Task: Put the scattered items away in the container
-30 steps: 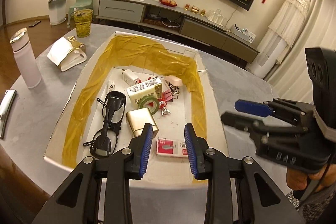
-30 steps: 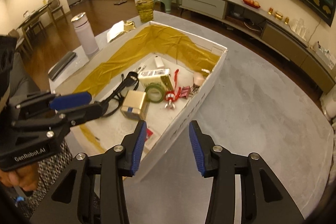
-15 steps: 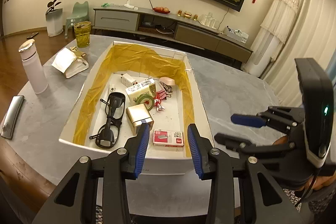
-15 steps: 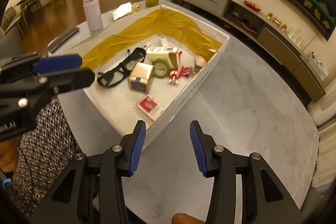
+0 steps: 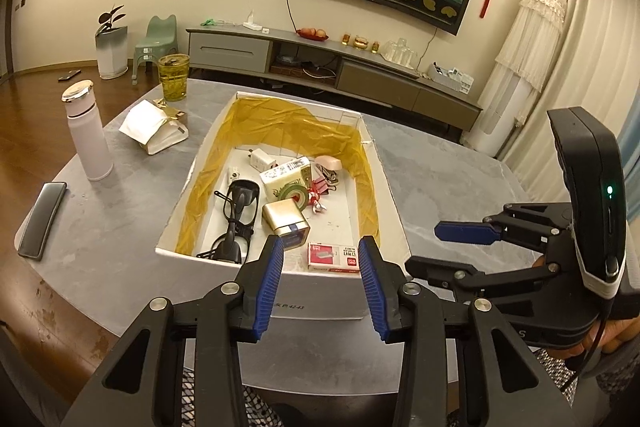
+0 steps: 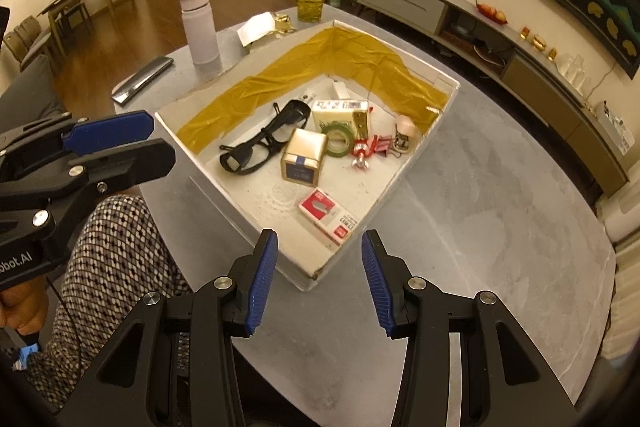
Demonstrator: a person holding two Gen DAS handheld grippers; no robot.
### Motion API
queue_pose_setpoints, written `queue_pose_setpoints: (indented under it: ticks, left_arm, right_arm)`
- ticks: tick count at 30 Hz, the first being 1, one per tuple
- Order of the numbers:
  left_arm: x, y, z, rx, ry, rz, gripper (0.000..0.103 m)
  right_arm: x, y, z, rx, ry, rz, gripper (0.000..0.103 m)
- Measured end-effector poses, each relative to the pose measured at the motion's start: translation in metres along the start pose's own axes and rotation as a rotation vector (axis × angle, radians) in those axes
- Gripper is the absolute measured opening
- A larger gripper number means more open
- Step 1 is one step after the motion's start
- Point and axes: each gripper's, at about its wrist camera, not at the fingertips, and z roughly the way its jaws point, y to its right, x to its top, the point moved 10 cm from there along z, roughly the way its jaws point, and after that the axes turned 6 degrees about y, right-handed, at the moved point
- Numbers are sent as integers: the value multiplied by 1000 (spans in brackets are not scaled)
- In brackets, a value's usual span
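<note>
Both grippers have drawn back from the box over the last second, so that the whole container and more of the room now show. At this moment the left gripper [image 5: 321, 273] hangs before the near wall of the white box [image 5: 320, 301], its blue-padded fingers spread wide with nothing between them; the right gripper [image 6: 316, 277] hovers at the box's near corner [image 6: 312, 277], likewise released and empty. On the left gripper's black body, seen from the right wrist, white letters read "bot.AI", the start cut off by the frame edge. The box stands on a grey round table [image 5: 120, 227] and is lined along its inner walls with yellow tape. Grey printing runs along its near outer wall; only "42-43" can be made out. All the small items lie inside it: a red and white staple box [image 5: 333, 255] nearest the front, its writing too small to read; a gold tin [image 5: 286, 219] with a blue label; black glasses [image 5: 234, 223] to the left; a green tape roll [image 5: 296, 195] touching a cream carton [image 5: 286, 175] that bears a barcode label; red clips [image 5: 320, 191]; a white plug [image 5: 258, 159]; and a pink-capped item [image 5: 329, 163] near the far right wall. Outside the box on the table stand a pale bottle [image 5: 88, 135], a yellow-green glass [image 5: 173, 77], a crumpled white and gold packet [image 5: 154, 127] and a dark phone [image 5: 42, 215].
</note>
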Motion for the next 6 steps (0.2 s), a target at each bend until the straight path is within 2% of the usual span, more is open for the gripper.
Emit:
queue_pose_setpoints:
  ticks: [6]
  left_arm:
    - [1, -3, -5, -5, 8, -6, 41]
  right_arm:
    - [5, -6, -1, -13, 0, -7, 47]
